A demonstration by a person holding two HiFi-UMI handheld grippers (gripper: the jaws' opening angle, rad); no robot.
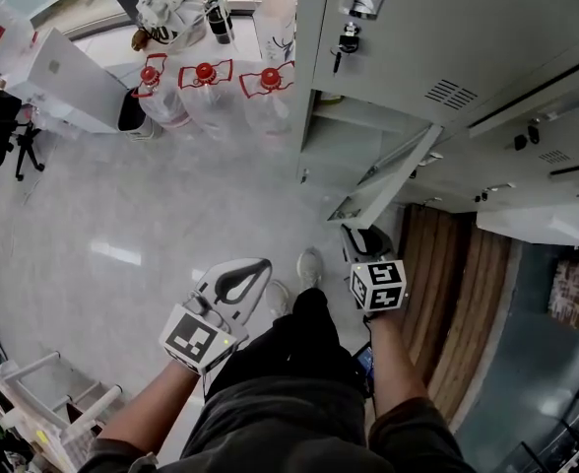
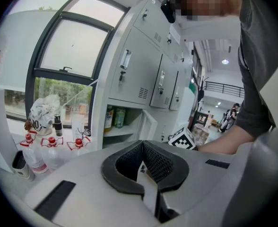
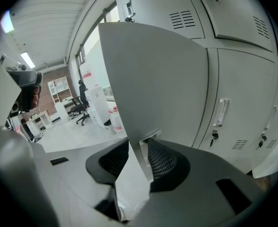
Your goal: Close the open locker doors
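Locker bank (image 1: 437, 57): ahead of and above both claws; one compartment (image 1: 353, 131) stands open.

Locker door (image 1: 388, 180): swung out into the room, free edge nearest the right claw (image 1: 363, 239). In the right gripper view that edge runs upright between the jaws, with the panel (image 3: 153, 79) rising above them.

Right claw: clamped on the door's free edge, pads apparently bearing on both faces.

Left claw (image 1: 260, 266): tips together, nothing in it, well apart to the door's left.

Judgement: the right claw does the closing, carrying the edge forward in an arc toward the compartment.
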